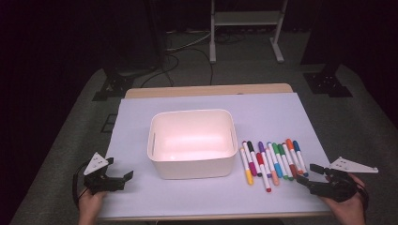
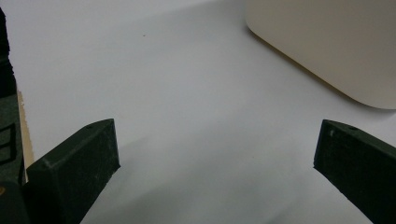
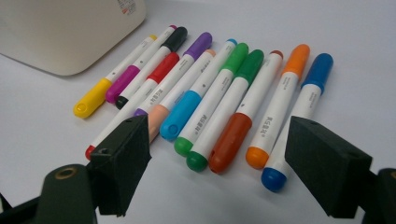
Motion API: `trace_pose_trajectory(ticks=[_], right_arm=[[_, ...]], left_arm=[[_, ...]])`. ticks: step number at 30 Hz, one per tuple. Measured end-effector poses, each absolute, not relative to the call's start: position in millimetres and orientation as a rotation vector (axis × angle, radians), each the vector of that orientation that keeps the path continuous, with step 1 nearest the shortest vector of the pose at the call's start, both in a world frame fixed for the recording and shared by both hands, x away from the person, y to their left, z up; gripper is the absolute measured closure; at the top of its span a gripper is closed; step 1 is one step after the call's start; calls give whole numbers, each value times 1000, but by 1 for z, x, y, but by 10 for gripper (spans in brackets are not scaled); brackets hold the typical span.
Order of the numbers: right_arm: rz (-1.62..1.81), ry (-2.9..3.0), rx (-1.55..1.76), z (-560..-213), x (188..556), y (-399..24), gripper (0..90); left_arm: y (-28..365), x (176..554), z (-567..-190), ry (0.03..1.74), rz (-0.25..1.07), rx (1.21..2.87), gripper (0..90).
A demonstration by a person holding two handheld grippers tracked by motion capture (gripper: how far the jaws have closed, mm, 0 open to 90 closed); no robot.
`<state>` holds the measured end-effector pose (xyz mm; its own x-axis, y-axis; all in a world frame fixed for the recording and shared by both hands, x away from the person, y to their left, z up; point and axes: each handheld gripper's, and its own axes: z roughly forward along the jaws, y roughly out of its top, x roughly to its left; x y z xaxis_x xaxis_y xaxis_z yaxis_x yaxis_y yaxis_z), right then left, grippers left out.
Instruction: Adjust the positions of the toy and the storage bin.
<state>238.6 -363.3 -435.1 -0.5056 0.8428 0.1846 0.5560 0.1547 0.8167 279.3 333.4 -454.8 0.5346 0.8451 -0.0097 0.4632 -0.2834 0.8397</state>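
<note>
Table (image 1: 291, 112): we saw it covered by a pale sheet, with a strip of wood showing along the far edge.
Tub (image 1: 192, 143): we found a cream plastic tub standing upright near the middle of the sheet, nothing inside it.
Markers (image 1: 274, 161): we counted a row of coloured markers lying side by side on the sheet just right of the tub, touching one another; yellow sat nearest the tub, blue farthest.
Left gripper (image 1: 119, 171): we held it at the near left edge, jaws spread wide over bare sheet, gripping nothing, the tub's corner (image 2: 327, 51) ahead of it.
Right gripper (image 1: 307, 173): we held it at the near right, jaws released and apart, just short of the marker ends (image 3: 224, 107).
</note>
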Motion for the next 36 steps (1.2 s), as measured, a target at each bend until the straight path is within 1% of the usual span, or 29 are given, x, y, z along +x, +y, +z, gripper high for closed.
trace_pose_trajectory(ticks=[8,18,23,28,32,36], right_arm=[[1253,2157,1306,-425,245,-352,210],[1214,2158,1326,-412,274,-355,211],[1150,2181,1366,-411,289,-357,213],[1092,2187,1441,-415,306,-362,230],[1038,2201,1457,-416,315,-360,263],[1001,2209,1478,-417,324,-361,329]], left_arm=[[334,278,-455,1065,575,1918,0],[333,278,-455,1057,583,1921,0],[333,277,-455,1058,582,1918,0],[334,279,-455,1065,576,1919,0],[333,279,-455,1068,574,1917,0],[334,279,-455,1064,574,1917,0]])
